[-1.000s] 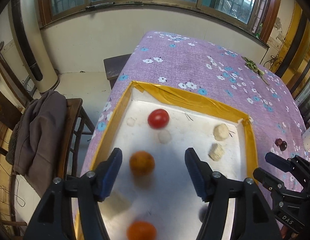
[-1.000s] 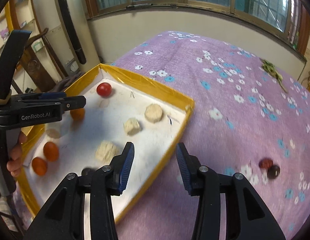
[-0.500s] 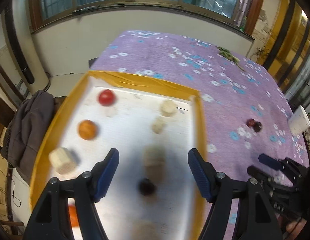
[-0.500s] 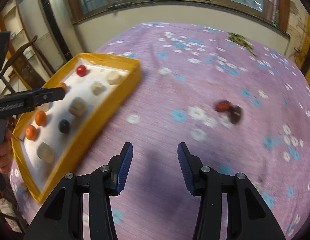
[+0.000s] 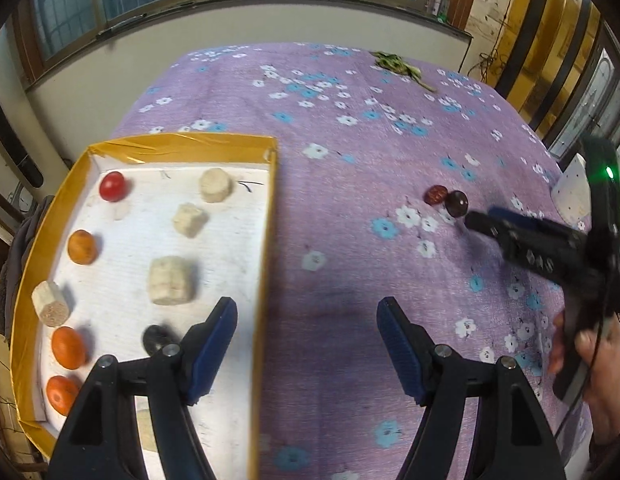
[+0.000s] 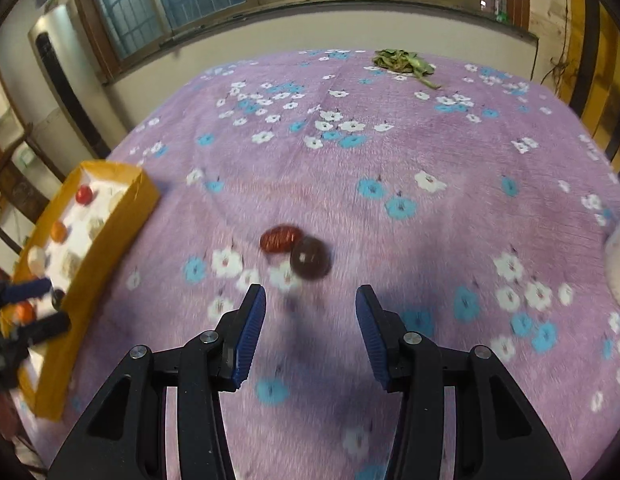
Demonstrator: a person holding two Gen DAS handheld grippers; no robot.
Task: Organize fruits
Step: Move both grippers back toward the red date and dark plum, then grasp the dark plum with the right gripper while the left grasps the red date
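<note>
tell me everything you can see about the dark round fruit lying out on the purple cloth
The dark round fruit is deep maroon-brown and smooth, with a faint sheen. It looks whole, though the picture is slightly blurred. It lies on the purple flowered cloth, far outside the yellow tray, and seems to touch a wrinkled red fruit on its left. Nothing grips it; the right gripper is open just short of it.

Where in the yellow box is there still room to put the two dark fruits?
Inside the yellow box, the bare white strip along its right wall, beside the pale chunks, looks free. So does the gap between the red tomato and the top chunk. The left edge is crowded with oranges. The dark fruits lie on the purple cloth.
</note>
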